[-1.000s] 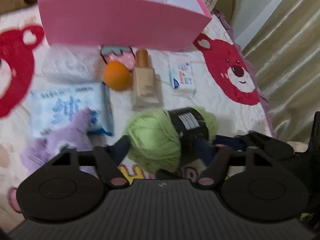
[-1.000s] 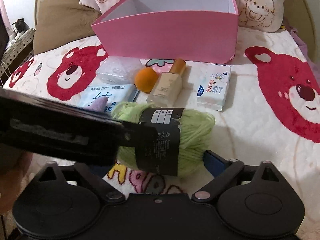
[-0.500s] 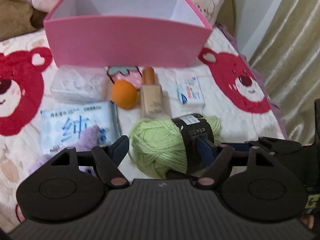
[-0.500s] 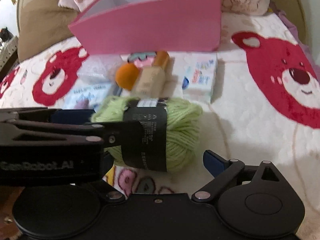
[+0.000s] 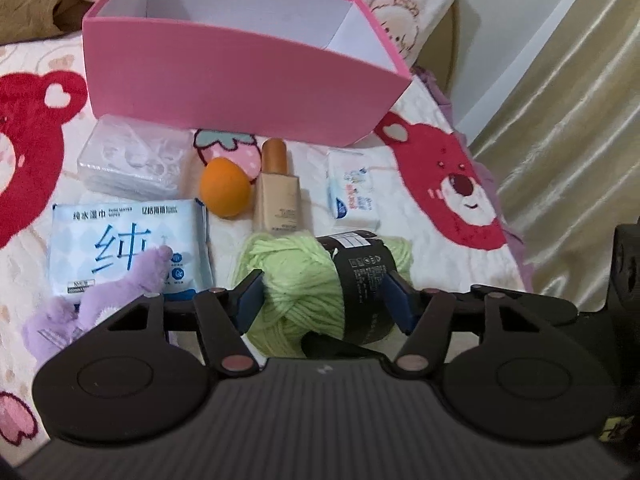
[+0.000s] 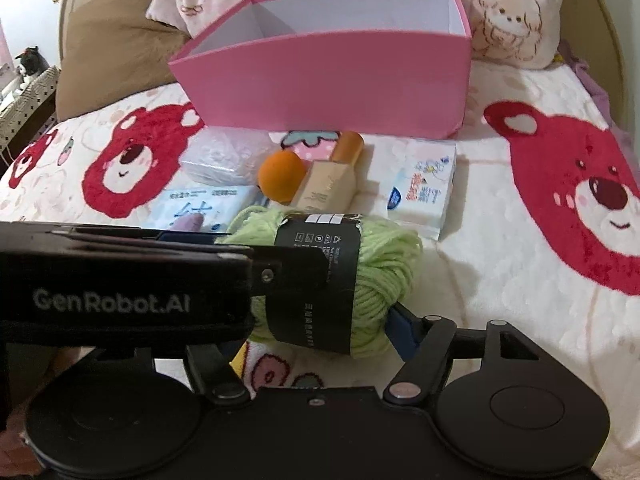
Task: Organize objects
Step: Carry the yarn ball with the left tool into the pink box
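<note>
pink box [image 5: 240,76] holds nothing visible

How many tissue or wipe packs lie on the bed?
2: the blue wipes pack left of the yarn, and the small tissue pack right of the bottle. None appear hidden.

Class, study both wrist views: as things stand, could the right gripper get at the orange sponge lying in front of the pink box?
Probably not directly. The green yarn ball sits between the right gripper jaws, which have just been closing, and blocks the line to the orange sponge. The left gripper also crowds that side.
</note>
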The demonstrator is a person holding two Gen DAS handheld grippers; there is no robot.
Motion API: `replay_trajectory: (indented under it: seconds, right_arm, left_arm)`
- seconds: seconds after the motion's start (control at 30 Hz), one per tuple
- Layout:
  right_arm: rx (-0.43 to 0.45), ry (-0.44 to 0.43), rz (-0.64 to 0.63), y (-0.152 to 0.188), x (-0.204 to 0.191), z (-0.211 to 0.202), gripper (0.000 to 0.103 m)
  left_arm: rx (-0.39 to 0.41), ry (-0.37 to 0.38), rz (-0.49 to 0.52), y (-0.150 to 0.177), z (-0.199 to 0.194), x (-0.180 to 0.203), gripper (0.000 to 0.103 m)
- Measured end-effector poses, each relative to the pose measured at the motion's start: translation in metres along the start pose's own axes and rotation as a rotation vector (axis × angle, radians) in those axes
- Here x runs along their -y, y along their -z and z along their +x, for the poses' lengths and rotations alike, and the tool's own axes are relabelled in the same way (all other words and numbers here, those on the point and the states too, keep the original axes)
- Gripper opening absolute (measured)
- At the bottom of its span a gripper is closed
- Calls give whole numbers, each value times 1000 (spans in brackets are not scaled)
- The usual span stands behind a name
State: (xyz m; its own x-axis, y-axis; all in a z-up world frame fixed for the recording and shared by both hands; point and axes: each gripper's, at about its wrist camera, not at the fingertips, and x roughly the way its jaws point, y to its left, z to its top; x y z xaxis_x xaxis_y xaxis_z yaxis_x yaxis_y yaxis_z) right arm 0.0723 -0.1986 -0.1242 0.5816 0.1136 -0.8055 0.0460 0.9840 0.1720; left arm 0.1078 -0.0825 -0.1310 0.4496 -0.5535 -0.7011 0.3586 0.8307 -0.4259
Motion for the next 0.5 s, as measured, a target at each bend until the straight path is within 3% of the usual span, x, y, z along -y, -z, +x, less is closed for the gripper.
replay_trajectory:
  seconds: [0.33, 0.5]
  right_arm:
    - [169, 20, -96, -2, -14, -45, 71]
    - [247, 25, -151, -7, -21, -62, 71]
  left_arm:
    - [99, 19, 118, -9, -39, 22, 62]
    - [144, 45, 132, -18, -59, 27, 68]
